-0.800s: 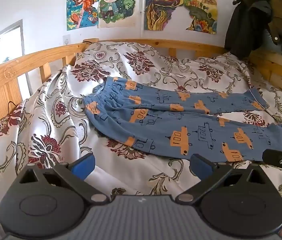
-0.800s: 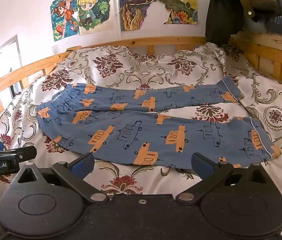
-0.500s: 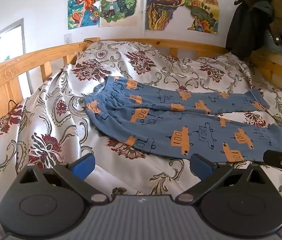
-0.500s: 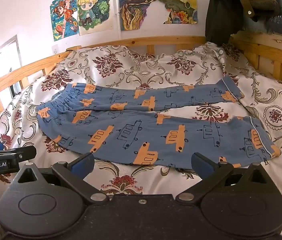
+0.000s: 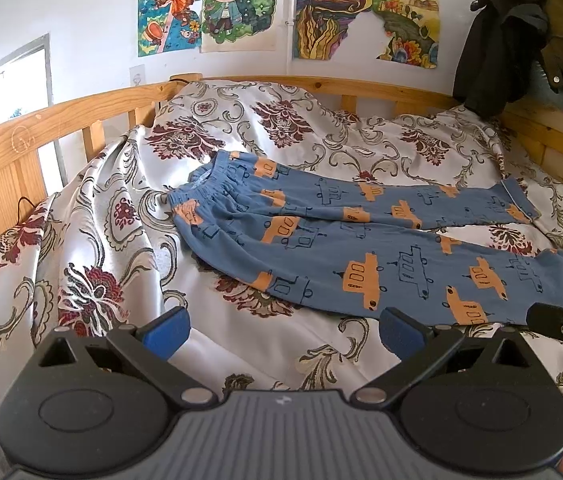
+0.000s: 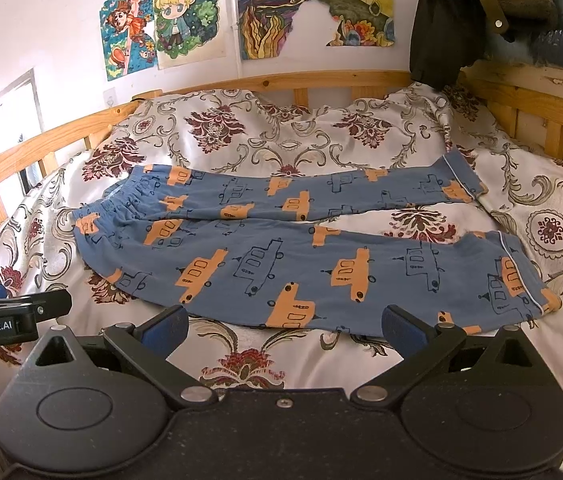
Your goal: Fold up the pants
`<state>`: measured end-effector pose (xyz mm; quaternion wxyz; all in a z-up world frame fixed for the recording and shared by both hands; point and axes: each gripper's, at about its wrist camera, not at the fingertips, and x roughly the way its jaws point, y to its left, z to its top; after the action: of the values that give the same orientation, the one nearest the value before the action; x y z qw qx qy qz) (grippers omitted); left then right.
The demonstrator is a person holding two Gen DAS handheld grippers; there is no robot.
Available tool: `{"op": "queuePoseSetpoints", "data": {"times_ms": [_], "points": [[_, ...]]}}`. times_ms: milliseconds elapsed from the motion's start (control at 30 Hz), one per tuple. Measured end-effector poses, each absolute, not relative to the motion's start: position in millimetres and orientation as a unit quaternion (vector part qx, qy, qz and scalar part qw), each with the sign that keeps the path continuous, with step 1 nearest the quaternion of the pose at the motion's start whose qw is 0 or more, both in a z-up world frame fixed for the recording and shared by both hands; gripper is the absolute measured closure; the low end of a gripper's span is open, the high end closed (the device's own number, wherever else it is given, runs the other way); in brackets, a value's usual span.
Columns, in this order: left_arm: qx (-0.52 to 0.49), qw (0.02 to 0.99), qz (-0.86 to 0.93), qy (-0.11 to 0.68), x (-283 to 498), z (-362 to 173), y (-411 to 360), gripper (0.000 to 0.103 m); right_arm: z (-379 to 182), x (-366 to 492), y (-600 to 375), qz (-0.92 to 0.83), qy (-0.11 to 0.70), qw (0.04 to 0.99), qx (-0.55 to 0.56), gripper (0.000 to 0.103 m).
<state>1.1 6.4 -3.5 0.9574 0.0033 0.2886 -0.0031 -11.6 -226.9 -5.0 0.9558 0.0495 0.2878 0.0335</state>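
Floral bedding [image 6: 249,364] in cream and maroon covers the wooden-railed bed [image 6: 281,80] in front of you, and both your grippers hang above its near edge. Your left gripper [image 5: 281,330] has its jaws spread wide, blue pads [image 5: 167,330] apart with nothing between them, over bare bedspread short of the waistband end. Your right gripper [image 6: 283,330] is likewise spread and empty, its fingertips just short of the near hem of the closer leg. Beyond them lie the blue pajama pants [image 6: 281,264] with orange and outlined bus prints, spread flat across the bed: elastic waistband [image 6: 121,204] to your left, both legs running to the right, cuffs [image 6: 521,276] slightly parted so a wedge of bedspread shows between them. Farther back, the headboard rail runs below colourful drawings [image 6: 185,20] taped to the white wall, and dark jackets [image 6: 453,20] hang at the right corner.
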Motion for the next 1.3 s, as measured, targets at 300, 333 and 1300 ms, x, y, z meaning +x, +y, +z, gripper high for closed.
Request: {"op": "queuePoseSetpoints", "data": {"times_ms": [300, 333, 1300], "points": [[0.002, 0.957, -0.004, 0.289, 1.3, -3.5, 6.9, 0.000, -5.2, -11.7, -226.8, 0.034, 0.289, 0.956, 0.049, 0.001], [0.002, 0.957, -0.004, 0.289, 1.3, -3.7, 7.2, 0.000, -5.4, -11.4, -226.9, 0.034, 0.289, 0.955, 0.050, 0.000], [0.001, 0.956, 0.000, 0.294, 1.9, -11.5, 14.6, 0.000, -4.0, -12.4, -226.5, 0.034, 0.291, 0.955, 0.050, 0.001]]}}
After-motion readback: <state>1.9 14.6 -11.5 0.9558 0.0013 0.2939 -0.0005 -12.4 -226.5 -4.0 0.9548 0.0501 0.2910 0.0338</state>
